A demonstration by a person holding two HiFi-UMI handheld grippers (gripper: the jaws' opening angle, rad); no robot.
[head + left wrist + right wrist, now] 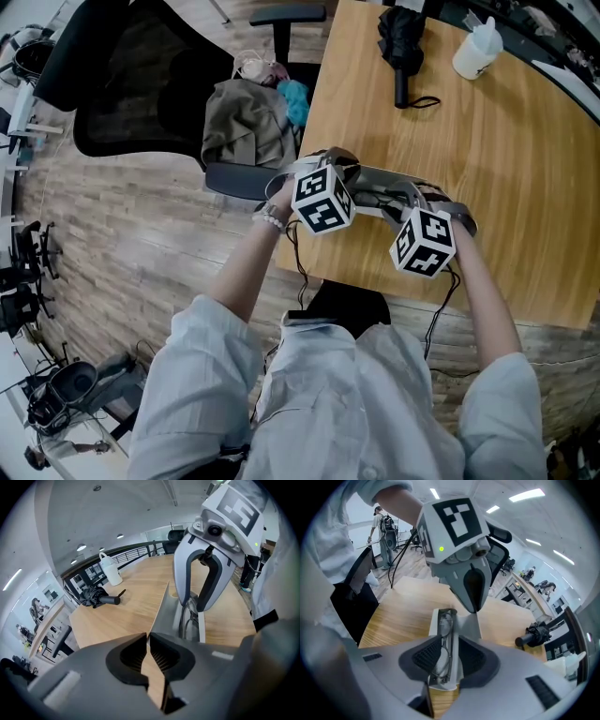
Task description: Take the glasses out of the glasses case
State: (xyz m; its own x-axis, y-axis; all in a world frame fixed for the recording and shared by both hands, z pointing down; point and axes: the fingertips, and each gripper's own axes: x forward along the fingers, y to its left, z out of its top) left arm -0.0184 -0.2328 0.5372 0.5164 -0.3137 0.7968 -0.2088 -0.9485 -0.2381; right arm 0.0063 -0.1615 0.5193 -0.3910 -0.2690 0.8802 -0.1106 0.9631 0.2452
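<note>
Left fingers [129, 656] clamp the open grey glasses case [165, 613]; half-open right fingers [423, 654] straddle the thin-rimmed glasses [446, 634], likely light and fragile, best pinched by the frame.

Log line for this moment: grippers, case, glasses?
glasses case: open, glasses inside | left gripper: shut on glasses case lid | right gripper: open, straddling glasses

Grey glasses case [434, 623] open on desk [393, 616]; glasses [446, 631] folded inside.
</note>
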